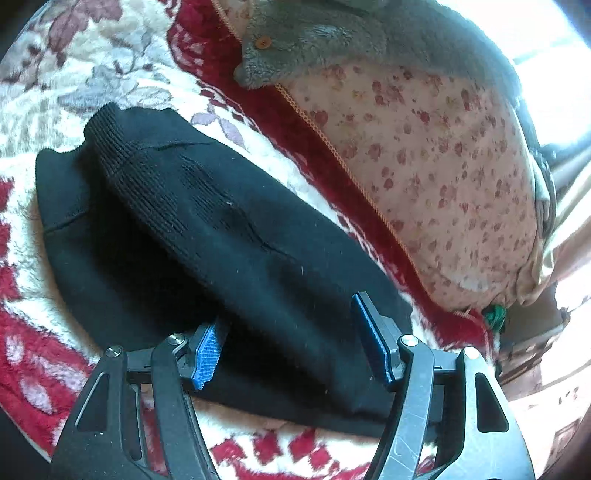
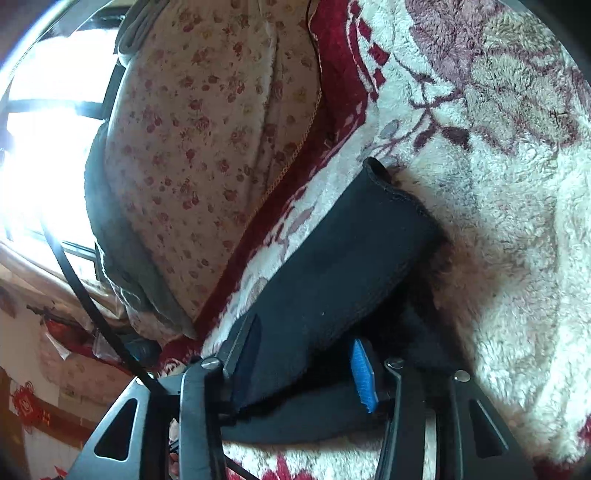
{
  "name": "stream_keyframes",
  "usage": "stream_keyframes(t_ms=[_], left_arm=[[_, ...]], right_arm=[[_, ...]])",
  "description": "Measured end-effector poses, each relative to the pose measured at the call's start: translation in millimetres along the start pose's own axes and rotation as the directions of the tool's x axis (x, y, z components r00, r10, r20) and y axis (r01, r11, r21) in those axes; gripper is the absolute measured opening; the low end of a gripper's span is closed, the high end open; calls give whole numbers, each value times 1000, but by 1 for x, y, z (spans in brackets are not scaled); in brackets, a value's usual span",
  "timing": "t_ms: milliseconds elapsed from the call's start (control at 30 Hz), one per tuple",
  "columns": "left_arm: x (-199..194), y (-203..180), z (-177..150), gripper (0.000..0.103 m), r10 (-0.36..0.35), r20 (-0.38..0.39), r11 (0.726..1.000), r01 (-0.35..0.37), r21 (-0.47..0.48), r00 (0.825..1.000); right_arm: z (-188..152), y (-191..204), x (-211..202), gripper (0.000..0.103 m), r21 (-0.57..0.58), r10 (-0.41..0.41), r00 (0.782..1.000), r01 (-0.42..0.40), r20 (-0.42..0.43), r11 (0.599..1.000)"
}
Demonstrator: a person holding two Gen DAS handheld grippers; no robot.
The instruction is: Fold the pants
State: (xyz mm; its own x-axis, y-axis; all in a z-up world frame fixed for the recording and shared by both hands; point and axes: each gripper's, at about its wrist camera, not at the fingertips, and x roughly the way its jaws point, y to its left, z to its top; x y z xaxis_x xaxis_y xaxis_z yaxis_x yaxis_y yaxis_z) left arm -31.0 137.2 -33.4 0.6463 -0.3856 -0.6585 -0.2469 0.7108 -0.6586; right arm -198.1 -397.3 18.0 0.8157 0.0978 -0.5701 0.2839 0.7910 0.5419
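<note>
The black pants [image 1: 207,236] lie folded over on a fluffy white and red floral blanket [image 1: 74,92], ribbed waistband at the far left. My left gripper [image 1: 291,339] is open, its blue-padded fingers [image 1: 207,354] straddling the near edge of the folded fabric. In the right wrist view the pants [image 2: 332,273] run away from me, leg hem at the far end. My right gripper [image 2: 303,358] is open, its fingers either side of the upper layer of cloth.
A floral-print quilt or cushion [image 1: 424,166] with a grey fleece garment [image 1: 332,33] on it lies along the far side. It also shows in the right wrist view [image 2: 195,147], next to a bright window [image 2: 44,140].
</note>
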Motion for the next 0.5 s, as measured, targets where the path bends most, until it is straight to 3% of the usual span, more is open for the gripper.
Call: stream_keyframes(t_ms=[33, 100, 133, 167, 233, 500], left_arm=[[1, 1, 1, 61, -1, -5, 1000, 1, -9, 1000], [0, 0, 2, 39, 31, -9, 1000, -31, 2, 999], [-1, -2, 3, 23, 68, -5, 997, -68, 28, 998], [-2, -3, 3, 17, 80, 1, 996, -80, 44, 997], [-8, -6, 7, 12, 67, 9, 996, -68, 65, 998], [-44, -39, 29, 8, -1, 71, 982, -12, 187, 997]], right_arm=[[1, -2, 1, 28, 6, 3, 1000, -3, 6, 1000], [1, -8, -1, 18, 40, 41, 999, -42, 35, 998], [1, -11, -2, 13, 57, 74, 996, -77, 45, 995], [1, -13, -1, 12, 62, 105, 993, -108, 47, 992], [0, -9, -1, 7, 42, 115, 992, -117, 46, 992], [7, 32, -17, 6, -79, 208, 977, -204, 37, 976]])
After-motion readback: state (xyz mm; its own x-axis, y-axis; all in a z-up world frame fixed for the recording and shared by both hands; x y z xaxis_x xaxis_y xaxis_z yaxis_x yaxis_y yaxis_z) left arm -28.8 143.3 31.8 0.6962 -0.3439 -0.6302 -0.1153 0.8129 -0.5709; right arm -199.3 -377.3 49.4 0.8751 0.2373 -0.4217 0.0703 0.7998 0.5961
